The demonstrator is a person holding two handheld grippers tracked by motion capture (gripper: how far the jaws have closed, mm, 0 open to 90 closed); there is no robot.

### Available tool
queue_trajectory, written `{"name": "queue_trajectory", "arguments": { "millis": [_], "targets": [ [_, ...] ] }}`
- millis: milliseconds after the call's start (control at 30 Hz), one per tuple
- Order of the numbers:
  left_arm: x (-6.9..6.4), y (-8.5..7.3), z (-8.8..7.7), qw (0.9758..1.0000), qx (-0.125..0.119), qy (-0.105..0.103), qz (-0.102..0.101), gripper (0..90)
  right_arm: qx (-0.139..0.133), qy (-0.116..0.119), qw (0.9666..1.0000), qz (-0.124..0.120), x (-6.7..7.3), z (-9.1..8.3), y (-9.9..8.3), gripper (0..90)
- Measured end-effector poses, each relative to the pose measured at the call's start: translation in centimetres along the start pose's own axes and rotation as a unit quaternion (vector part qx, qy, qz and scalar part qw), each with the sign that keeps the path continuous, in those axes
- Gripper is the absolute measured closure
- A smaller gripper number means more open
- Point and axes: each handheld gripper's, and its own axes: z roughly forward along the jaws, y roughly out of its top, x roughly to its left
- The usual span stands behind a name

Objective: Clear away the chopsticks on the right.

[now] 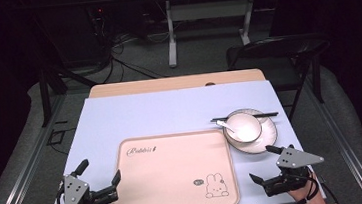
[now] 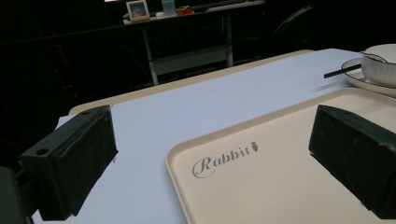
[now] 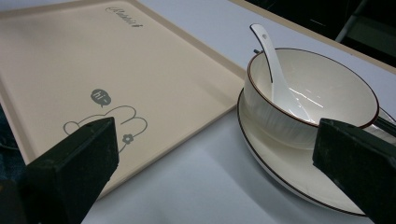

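Your right gripper (image 1: 264,163), jaws spread and empty, sits just near of the bowl (image 1: 243,126); your left gripper (image 1: 98,173), also spread, straddles the tray's (image 1: 178,202) near-left edge.

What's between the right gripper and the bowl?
Nothing but bare lilac table cover and the plate's near rim under the bowl, seen in the right gripper view; the right gripper is open.

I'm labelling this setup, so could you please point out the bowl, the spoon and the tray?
bowl (image 3: 336,88), right gripper view, on its inner wall.
spoon (image 3: 273,63), right gripper view, on its handle.
tray (image 1: 175,168), high view, on its bare flat middle.
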Motion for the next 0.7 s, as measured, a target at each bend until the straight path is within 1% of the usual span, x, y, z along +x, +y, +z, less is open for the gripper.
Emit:
{"name": "queue_trajectory", "arguments": {
  "millis": [100,167,233,333,400,467,533,567,633,700],
  "targets": [
    [0.01,0.0,-0.02,1.0,-0.001,0.0,-0.001,0.5,0.003,0.0,1.0,-0.003,0.06,0.06,0.02,0.0],
    [-0.03,0.01,0.02,1.0,0.0,-0.001,0.001,0.6,0.005,0.0,1.0,-0.002,0.05,0.1,0.01,0.0],
    [-0.07,0.03,0.06,1.0,0.0,-0.003,0.003,0.6,0.013,0.003,0.9999,0.0,-0.01,0.22,0.01,0.0],
    [-0.02,0.01,0.03,1.0,0.001,-0.002,0.001,0.6,0.025,0.011,0.9996,-0.005,-0.01,0.38,0.12,0.0],
    [-0.02,0.01,-0.03,1.0,0.0,0.0,0.0,0.6,0.031,0.012,0.9994,-0.008,0.03,0.47,0.18,0.0],
    [-0.05,0.01,-0.07,1.0,-0.001,-0.001,0.0,0.6,0.037,0.006,0.9992,-0.015,-0.07,0.4,0.22,0.0],
    [-0.05,0.02,-0.05,1.0,0.0,-0.002,0.002,0.6,0.042,-0.006,0.999,-0.017,-0.24,0.34,0.27,0.0],
    [-0.04,0.02,-0.04,1.0,0.0,-0.002,0.003,0.6,0.041,-0.008,0.999,-0.018,-0.39,0.27,0.32,0.0],
    [-0.04,0.02,-0.04,1.0,0.0,-0.001,0.002,0.6,0.051,-0.012,0.9985,-0.018,-0.68,0.22,0.45,0.0],
    [-0.05,0.02,-0.04,1.0,-0.001,-0.001,0.001,0.6,0.051,-0.01,0.9985,-0.019,-0.79,0.18,0.52,0.0]
  ]
}}
